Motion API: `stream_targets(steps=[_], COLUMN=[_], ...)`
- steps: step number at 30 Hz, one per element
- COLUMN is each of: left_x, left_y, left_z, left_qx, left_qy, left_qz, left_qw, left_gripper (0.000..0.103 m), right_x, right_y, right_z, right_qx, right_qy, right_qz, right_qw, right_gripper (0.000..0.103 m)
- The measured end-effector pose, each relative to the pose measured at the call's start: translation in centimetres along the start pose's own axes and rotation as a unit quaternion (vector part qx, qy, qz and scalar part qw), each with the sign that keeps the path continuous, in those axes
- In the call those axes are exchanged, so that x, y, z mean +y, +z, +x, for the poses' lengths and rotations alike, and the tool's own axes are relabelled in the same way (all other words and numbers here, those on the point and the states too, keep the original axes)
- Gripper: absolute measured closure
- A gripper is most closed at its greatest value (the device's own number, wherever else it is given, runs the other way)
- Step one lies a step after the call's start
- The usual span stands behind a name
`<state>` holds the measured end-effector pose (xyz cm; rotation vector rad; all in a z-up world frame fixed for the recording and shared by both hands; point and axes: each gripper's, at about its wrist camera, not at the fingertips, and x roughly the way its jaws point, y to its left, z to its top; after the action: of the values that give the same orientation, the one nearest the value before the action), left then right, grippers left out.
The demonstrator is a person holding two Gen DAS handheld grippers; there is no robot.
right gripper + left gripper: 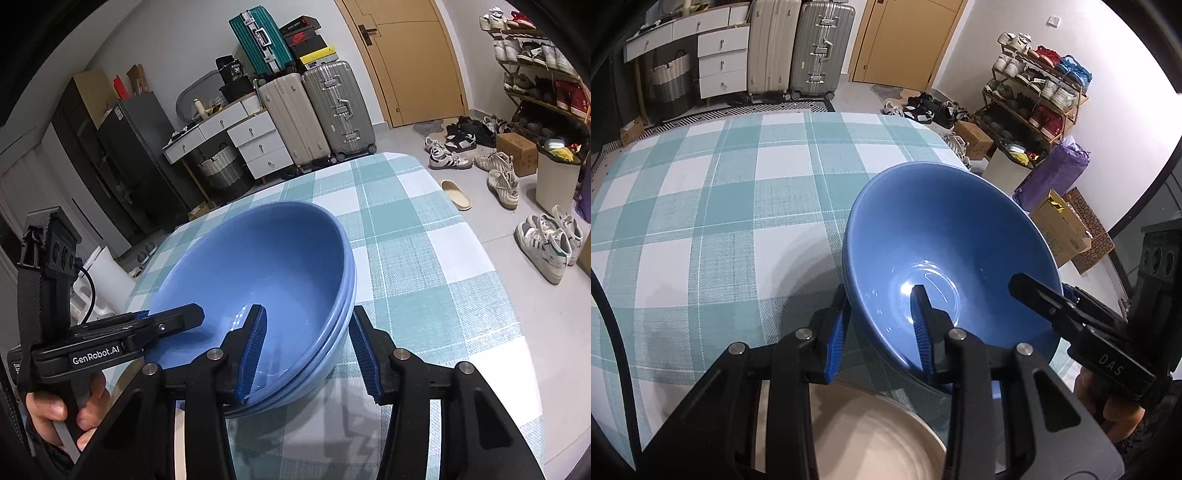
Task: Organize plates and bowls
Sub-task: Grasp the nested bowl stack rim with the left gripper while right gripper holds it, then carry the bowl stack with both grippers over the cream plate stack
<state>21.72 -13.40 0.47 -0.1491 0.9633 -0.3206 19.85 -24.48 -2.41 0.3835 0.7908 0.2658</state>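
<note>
Blue bowls (945,243): a nested stack, at least two rims visible in the right wrist view, resting on the table (701,206) with its green-and-white checked cloth, near the table's near edge.
White plate (871,439): on the table just in front of the bowls, partly hidden under the left gripper.
Surroundings: suitcases (317,114), a white drawer unit (255,144) and a door (417,62) beyond the table; a shoe rack (1038,92), loose shoes (502,177) and cardboard boxes (1060,232) on the floor to the right.
Obstruction: each gripper crosses the other's view of the bowls.
Left gripper (882,332): angled downward; one finger inside the stack, one outside, fingers narrow and pressed on the near-left wall.
Right gripper (308,347): angled downward; fingers astride the right wall; inner pad touches the bowl, outer pad looks slightly clear, so a grip cannot be confirmed.
Person's hand (70,413): wrapped around the left gripper's handle.
</note>
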Motion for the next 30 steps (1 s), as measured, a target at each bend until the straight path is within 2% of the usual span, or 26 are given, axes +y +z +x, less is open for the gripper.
stream_targets(steps=[16,30], left_x=[-1.5,-2.7], left_y=[-1.2,-3.3], left_z=[-3.8,-10.6], left_qx=[-0.022,-0.059], left_qy=[0.005,0.006], left_qz=[0.016,0.018], left_qw=[0.9996,0.9981], left_gripper=[0.073,0.073], right_x=[1.3,4.4], right_y=[-0.5,-0.9], right_z=[-3.0,-7.4], right_qx=[-0.018,-0.046], right_qy=[-0.006,-0.005], right_qz=[-0.013,-0.037], right_qw=[1.0,0.998], right_gripper=[0.055,0.055])
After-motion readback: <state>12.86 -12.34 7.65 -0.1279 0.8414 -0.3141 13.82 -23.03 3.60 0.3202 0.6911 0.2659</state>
